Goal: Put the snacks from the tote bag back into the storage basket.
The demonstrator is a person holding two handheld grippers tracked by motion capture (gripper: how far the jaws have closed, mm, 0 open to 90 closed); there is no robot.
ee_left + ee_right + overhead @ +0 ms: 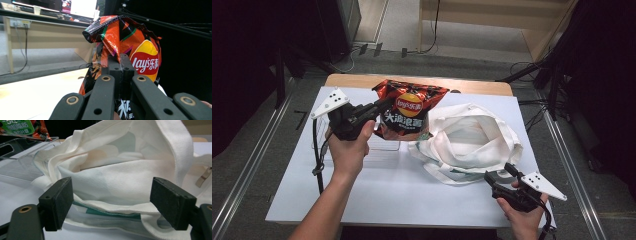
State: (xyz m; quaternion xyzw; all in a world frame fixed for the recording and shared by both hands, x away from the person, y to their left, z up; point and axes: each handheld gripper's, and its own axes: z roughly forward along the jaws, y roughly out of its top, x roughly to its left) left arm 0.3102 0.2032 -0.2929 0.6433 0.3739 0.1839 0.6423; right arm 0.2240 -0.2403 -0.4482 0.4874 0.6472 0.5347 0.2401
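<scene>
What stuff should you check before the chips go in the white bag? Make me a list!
1. Left gripper shut tight on the chip bag: ok, jaws pinch its edge.
2. Chip bag lifted off the table: ok, it hangs in the air.
3. Tote bag mouth open: ok, the right gripper view looks into the opening.
4. Right gripper holding the tote open: not ok, jaws stand wide apart at the rim, gripping nothing.
5. Clear tray out of the way: cannot tell.

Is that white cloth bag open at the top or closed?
Open. The white cloth bag lies crumpled on the table, its mouth gaping so the inside shows; the chip bag is outside it.
</scene>
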